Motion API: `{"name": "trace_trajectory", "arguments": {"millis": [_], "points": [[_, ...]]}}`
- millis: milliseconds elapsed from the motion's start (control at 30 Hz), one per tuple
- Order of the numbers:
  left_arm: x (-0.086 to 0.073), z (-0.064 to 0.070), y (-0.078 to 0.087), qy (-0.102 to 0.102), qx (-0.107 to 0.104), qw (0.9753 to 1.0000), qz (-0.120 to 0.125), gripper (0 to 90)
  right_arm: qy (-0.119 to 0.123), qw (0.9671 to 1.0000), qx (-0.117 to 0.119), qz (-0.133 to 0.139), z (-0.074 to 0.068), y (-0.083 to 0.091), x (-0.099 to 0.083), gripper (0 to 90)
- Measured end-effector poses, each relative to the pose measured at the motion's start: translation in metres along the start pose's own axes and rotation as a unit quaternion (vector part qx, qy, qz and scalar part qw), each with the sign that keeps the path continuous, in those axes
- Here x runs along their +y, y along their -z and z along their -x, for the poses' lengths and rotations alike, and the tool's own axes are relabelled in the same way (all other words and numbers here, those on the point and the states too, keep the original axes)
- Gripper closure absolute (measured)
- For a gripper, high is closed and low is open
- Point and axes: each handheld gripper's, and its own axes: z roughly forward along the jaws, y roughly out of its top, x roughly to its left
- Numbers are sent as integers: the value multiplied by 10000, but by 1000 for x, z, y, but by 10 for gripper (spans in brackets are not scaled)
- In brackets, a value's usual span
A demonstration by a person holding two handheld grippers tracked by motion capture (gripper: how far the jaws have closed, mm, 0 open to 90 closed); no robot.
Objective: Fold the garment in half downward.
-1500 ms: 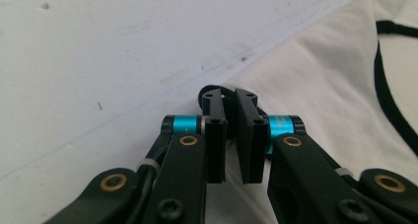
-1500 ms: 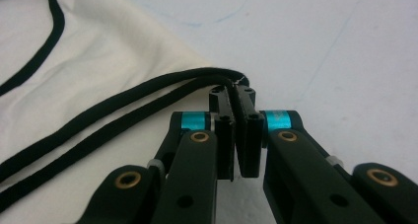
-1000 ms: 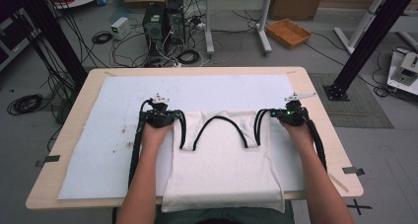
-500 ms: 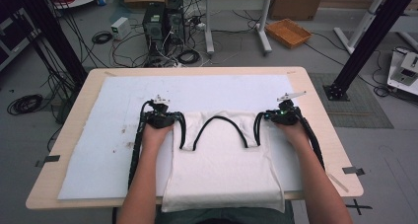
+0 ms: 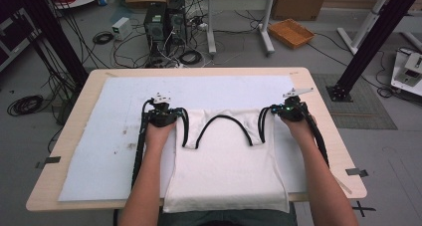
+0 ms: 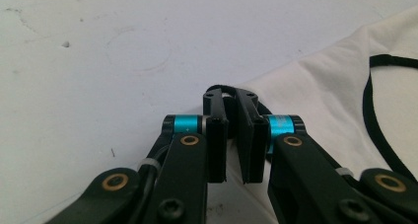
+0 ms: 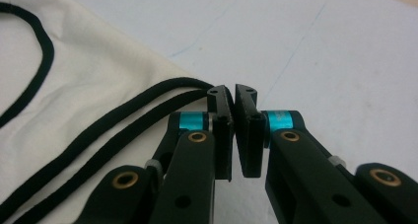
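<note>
A white tank top (image 5: 226,166) with black trim lies flat on a white cloth (image 5: 114,136), its hem hanging over the table's near edge. My left gripper (image 5: 171,112) is at the top's left shoulder strap. Its jaws are shut (image 6: 230,93) on the strap's black-trimmed corner (image 6: 217,88). My right gripper (image 5: 271,109) is at the right shoulder strap and is shut (image 7: 232,92) on the doubled black trim (image 7: 148,105) there. The neckline trim (image 5: 221,120) curves between the two grippers.
The white cloth covers most of the wooden table (image 5: 323,121). Behind the table, the floor holds computer towers (image 5: 157,22), cables, a desk's legs and an orange basket (image 5: 291,33). A black frame post (image 5: 366,42) stands at the right.
Both grippers stay clamped on the straps. The right gripper has shifted slightly. The top has hardly moved.
</note>
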Motion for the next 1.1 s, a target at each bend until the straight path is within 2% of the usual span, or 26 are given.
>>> {"name": "trace_trajectory", "arguments": {"millis": [267, 333, 533, 600, 667, 700, 733, 867, 933, 1000, 1067, 1100], "points": [[2, 2, 0, 91, -84, 9999, 80, 837, 71, 9999, -54, 51, 6, 3, 17, 873], [7, 2, 0, 110, -138, 9998, -119, 838, 97, 9999, -46, 99, 7, 4, 20, 873], [36, 7, -2, -212, -152, 9993, -259, 838, 103, 9996, -120, 234, 7, 8, 25, 873], [44, 7, -5, -218, -198, 9993, -243, 838, 69, 9995, -130, 263, 10, 9, 26, 873], [55, 6, -10, -327, -189, 9990, -257, 838, 24, 9995, -145, 288, 14, 11, 28, 873], [55, 6, -10, -327, -189, 9990, -257, 837, -16, 9994, -146, 303, 16, 12, 30, 872], [66, 4, -15, -317, -237, 9988, -297, 838, -47, 9994, -143, 315, 18, 13, 33, 873], [85, -1, -23, -282, -199, 9993, -128, 837, -157, 9989, -182, 397, 28, 13, 43, 873], [93, -4, -26, -195, -256, 9995, -80, 838, -197, 9988, -194, 401, 33, 13, 49, 872], [98, -4, -25, -226, -281, 9993, 64, 837, -150, 9981, -244, 552, 36, 13, 54, 872], [98, -3, -23, -192, -370, 9990, 148, 837, -198, 9984, -218, 481, 38, 13, 58, 872], [97, -4, -22, -226, -384, 9990, 89, 837, -166, 9984, -198, 508, 37, 14, 60, 872]]}}
